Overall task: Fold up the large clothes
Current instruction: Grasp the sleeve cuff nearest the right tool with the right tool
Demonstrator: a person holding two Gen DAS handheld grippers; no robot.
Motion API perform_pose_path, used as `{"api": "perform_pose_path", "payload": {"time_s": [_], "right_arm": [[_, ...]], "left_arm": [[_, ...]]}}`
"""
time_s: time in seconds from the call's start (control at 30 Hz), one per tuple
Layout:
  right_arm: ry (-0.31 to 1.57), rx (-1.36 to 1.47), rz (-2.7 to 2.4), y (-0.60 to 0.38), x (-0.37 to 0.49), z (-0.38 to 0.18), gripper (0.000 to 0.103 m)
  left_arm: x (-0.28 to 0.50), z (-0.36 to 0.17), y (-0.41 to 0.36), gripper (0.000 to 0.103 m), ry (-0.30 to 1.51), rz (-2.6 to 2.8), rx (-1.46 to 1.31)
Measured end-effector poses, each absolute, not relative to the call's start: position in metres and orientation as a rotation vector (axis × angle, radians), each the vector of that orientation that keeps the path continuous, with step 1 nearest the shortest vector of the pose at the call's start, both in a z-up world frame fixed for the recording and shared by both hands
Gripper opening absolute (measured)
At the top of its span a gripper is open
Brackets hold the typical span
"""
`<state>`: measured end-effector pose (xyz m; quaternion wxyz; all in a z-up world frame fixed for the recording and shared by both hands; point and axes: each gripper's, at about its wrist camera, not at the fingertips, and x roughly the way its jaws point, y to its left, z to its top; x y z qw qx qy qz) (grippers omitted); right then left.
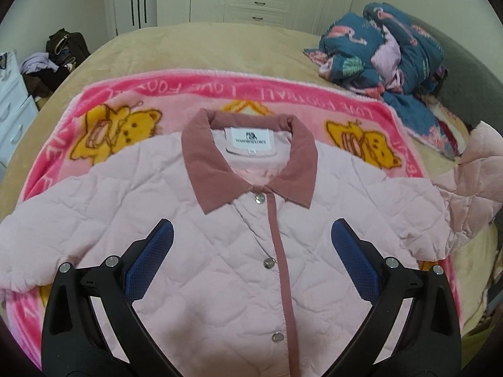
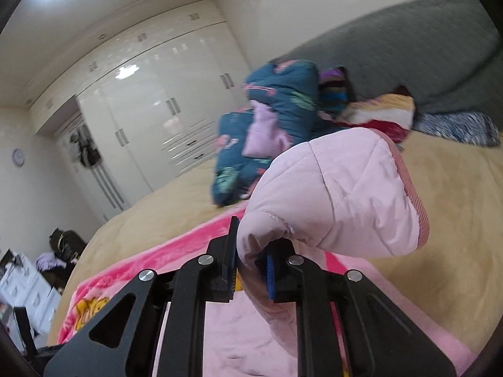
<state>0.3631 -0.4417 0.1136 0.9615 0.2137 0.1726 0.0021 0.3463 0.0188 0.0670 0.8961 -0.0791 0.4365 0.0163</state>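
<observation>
Two grippers are mine here: my right gripper (image 2: 251,270) is clamped on the cuff end of the jacket's sleeve (image 2: 333,198), lifted above the pink blanket (image 2: 132,270); my left gripper (image 1: 251,264) hangs wide and empty over the jacket (image 1: 220,282), which lies buttoned and face up on that blanket on the bed (image 1: 195,47). I judge the puffy quilting could slip from so narrow a bite, or the lifted sleeve could drag the body askew. No container shows.
</observation>
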Motion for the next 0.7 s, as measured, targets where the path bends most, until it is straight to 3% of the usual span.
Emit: {"api": "perform_pose_path", "payload": {"time_s": [0.33, 0.7], "right_arm": [[0.344, 0.283, 0.132, -0.349, 0.369, 0.147, 0.013], [0.36, 0.191, 0.275, -0.26, 0.37, 0.142, 0.013]], "left_arm": [[0.336, 0.096, 0.058, 0.094, 0.864, -0.015, -0.234], [0.323, 0.093, 0.111, 0.094, 0.84, -0.009, -0.347]]}}
